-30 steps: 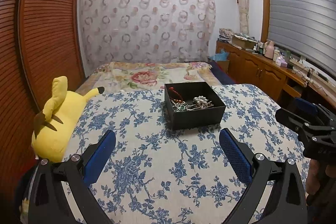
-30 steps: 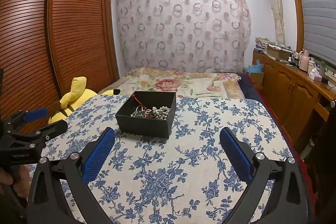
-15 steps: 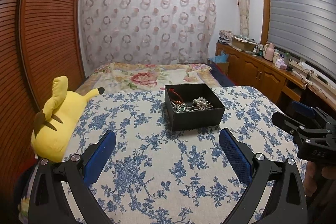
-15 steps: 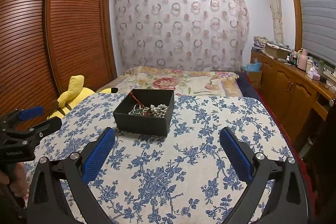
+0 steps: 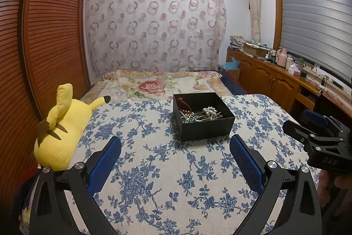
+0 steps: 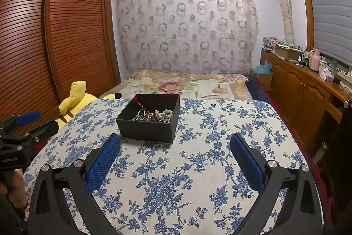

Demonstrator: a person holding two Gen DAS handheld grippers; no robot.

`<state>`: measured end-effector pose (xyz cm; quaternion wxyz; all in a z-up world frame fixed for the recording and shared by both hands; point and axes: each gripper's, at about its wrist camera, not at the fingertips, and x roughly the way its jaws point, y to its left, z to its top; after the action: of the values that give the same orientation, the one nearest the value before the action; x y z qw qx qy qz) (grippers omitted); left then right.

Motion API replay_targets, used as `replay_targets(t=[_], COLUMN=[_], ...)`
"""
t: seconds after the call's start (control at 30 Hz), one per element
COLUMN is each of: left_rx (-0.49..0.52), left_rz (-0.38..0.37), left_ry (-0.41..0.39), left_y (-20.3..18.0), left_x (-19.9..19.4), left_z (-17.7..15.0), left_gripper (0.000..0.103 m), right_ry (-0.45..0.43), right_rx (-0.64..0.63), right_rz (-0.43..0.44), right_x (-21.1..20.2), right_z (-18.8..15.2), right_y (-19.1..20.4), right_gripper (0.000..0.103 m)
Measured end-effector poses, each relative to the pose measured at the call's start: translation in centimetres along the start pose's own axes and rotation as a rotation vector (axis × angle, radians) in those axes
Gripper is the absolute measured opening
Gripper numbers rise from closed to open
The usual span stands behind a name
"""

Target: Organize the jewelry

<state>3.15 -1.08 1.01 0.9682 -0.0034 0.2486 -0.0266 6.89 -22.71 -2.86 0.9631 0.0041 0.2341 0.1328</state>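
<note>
You're holding both the left gripper point(image 5: 175, 148) and right gripper point(image 6: 175, 147) wide, gripping nothing. One open black square box point(image 5: 203, 116) is sitting at 12 o'clock on the floral-clothed bench point(image 5: 167, 171), holding the tangled beaded jewelry point(image 5: 199, 114); strand count unclear. No loose pieces are showing, so this fits either sorting start or finish.

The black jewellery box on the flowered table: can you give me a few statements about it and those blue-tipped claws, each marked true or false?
1. The black open-topped box holds a white pearl strand. True.
2. A lid covers the box. False: it stands open.
3. The left gripper grips a necklace. False: it is open and empty.
4. The right gripper is open. True.
5. The yellow plush toy sits inside the box. False: it lies beside the blue-flowered tablecloth.
</note>
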Motion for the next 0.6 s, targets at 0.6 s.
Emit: replay_targets(t=[0.6], left_rx=[-0.004], left_rz=[0.0], left_ry=[-0.014], left_y=[0.21], left_x=[-0.24], left_z=[0.05], left_gripper=[0.095], right_ry=[0.0], right_rx=[0.0], right_rz=[0.0], right_x=[-0.03], right_z=[-0.02], right_y=[-0.04], right_gripper=[0.101])
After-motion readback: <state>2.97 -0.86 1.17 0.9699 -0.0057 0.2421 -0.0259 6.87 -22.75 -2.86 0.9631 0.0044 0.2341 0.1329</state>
